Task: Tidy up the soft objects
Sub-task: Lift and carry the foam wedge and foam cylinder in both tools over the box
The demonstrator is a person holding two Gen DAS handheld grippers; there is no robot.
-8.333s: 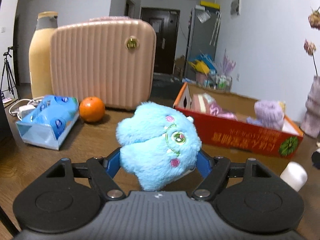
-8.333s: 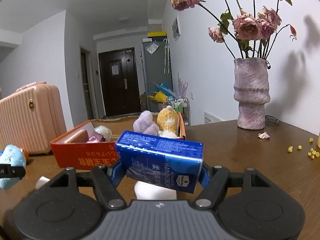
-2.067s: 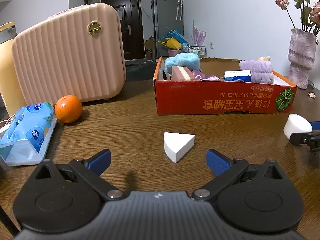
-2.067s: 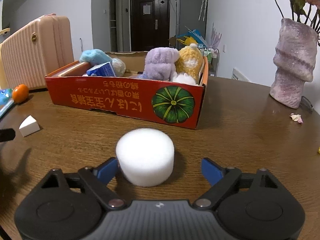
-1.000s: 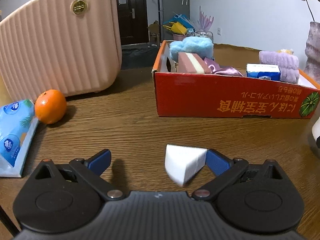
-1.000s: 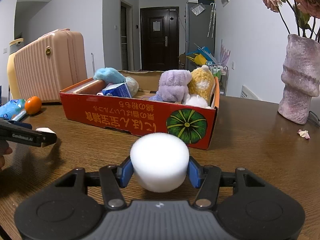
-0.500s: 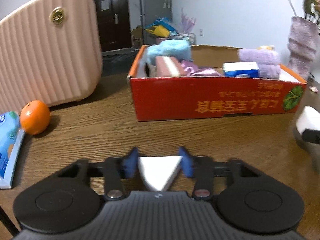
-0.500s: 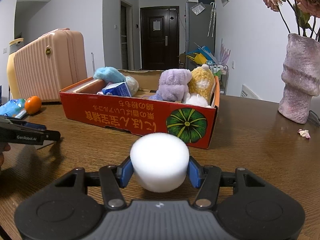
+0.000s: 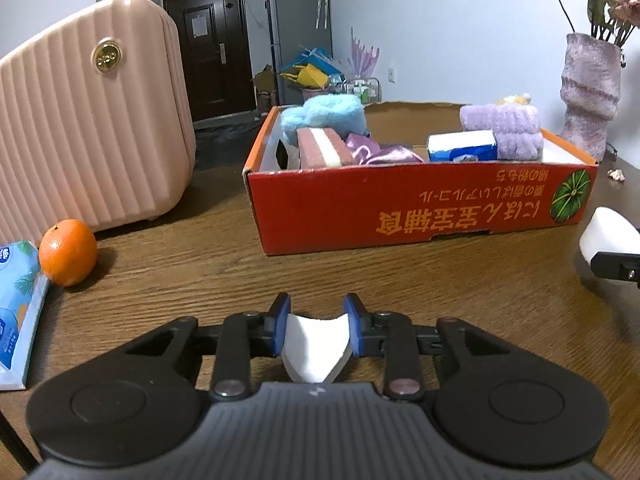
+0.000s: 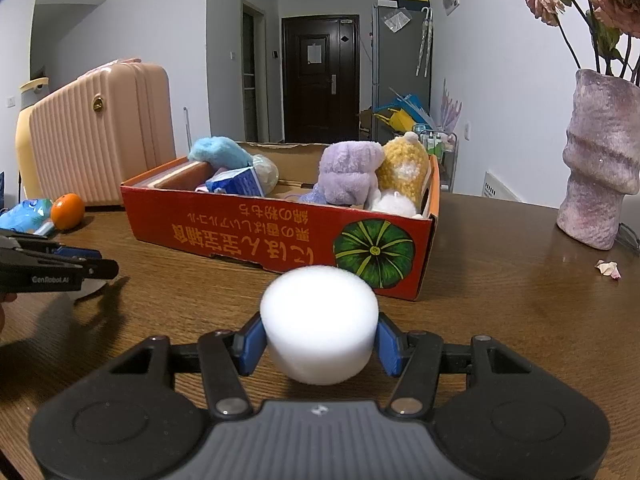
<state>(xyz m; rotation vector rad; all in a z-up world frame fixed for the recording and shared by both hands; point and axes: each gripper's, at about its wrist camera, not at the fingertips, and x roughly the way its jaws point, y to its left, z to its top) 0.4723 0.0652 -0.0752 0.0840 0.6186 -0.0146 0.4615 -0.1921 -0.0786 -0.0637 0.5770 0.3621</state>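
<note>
Box (image 9: 420,208) sits ahead, already part full. Right gripper (image 10: 320,338) pinches the round sponge (image 10: 319,322); left gripper (image 9: 316,330) squeezes the wedge sponge (image 9: 316,346). Both seem just clear of the table (image 9: 200,272). Next: carry, drop in box. Wedge tip hidden.

Matt foam wedge (image 9: 316,350), perhaps sponge.
</note>
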